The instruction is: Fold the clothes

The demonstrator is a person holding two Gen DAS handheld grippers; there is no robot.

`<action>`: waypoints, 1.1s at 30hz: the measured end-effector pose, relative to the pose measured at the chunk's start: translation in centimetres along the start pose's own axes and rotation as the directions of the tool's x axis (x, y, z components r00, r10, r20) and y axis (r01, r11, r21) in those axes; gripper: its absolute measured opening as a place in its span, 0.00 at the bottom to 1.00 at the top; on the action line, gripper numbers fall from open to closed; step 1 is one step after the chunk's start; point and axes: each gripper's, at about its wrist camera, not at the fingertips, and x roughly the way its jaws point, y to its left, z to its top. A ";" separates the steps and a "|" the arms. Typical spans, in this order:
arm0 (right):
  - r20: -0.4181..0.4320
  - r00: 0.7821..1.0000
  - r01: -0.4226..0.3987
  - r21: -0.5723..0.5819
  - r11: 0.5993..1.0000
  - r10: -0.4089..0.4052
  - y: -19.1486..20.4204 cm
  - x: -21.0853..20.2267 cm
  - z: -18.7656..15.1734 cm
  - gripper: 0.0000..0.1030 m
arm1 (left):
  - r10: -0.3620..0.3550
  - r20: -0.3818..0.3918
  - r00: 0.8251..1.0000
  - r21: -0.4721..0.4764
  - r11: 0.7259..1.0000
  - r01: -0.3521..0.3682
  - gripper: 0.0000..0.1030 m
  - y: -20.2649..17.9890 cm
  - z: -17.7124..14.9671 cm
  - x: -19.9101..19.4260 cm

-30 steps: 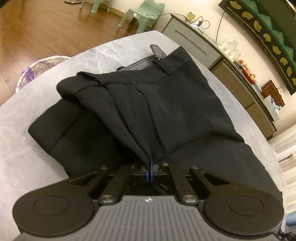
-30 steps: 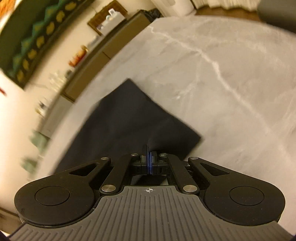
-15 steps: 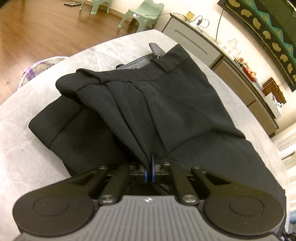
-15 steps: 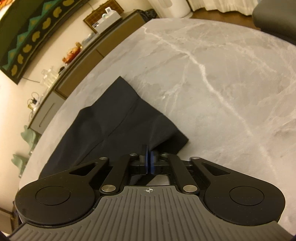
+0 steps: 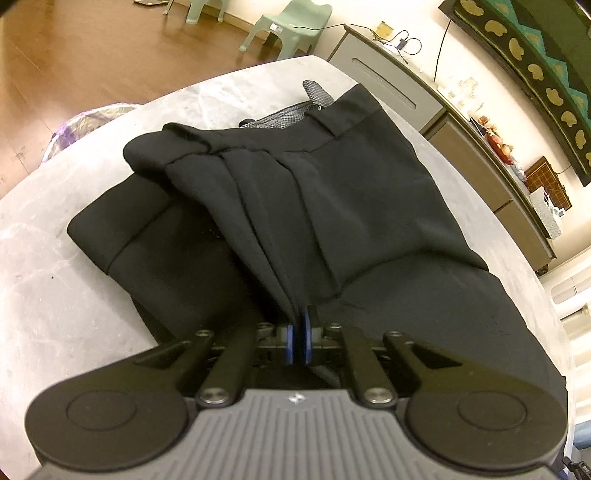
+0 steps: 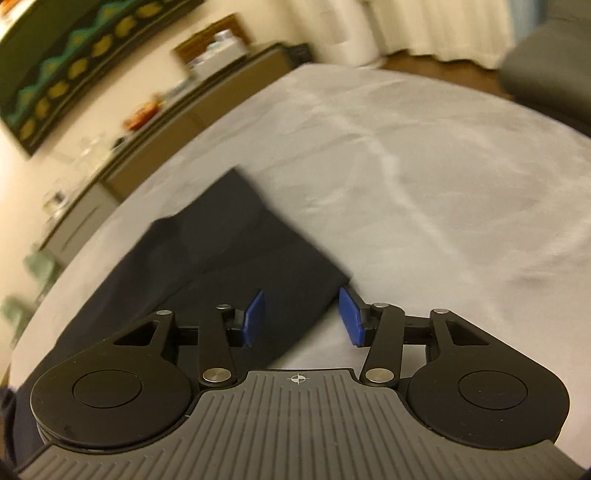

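Observation:
Black trousers (image 5: 354, 206) lie partly folded on the grey marble table (image 5: 59, 295), waistband and grey mesh lining at the far end. My left gripper (image 5: 298, 332) is shut on a bunched fold of the trousers near their middle, and pleats fan out from its blue pads. In the blurred right wrist view, the trouser leg end (image 6: 236, 251) lies flat on the table (image 6: 443, 184). My right gripper (image 6: 301, 317) stands open over the leg's corner, its blue pads (image 6: 255, 314) apart with fabric below them.
A long sideboard (image 5: 480, 122) with small items runs along the wall beyond the table. Green plastic chairs (image 5: 284, 26) stand on the wooden floor. A purple-lined bin (image 5: 85, 122) sits past the table's left edge. A dark seat (image 6: 546, 81) is at the far right.
My right gripper has opened and let go of the trouser leg end, which now lies on the table. My left gripper keeps its hold and has barely moved.

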 end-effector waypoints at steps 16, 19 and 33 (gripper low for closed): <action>0.099 0.950 0.280 0.152 0.948 -0.297 -5.1 -1.5 2.0 0.04 | -0.267 -0.036 0.963 0.153 0.951 0.270 0.20 -2.1 -0.9 -2.3; 0.173 0.905 0.364 0.160 0.918 -0.389 -3.6 -3.5 1.6 0.42 | -0.275 0.004 0.961 0.116 0.955 0.273 0.33 0.0 -0.8 -3.6; -0.036 0.907 -0.257 -0.835 0.486 0.419 31.6 -5.0 -20.1 0.56 | -0.091 0.086 0.992 -0.300 0.947 0.113 0.39 10.4 -0.8 -5.8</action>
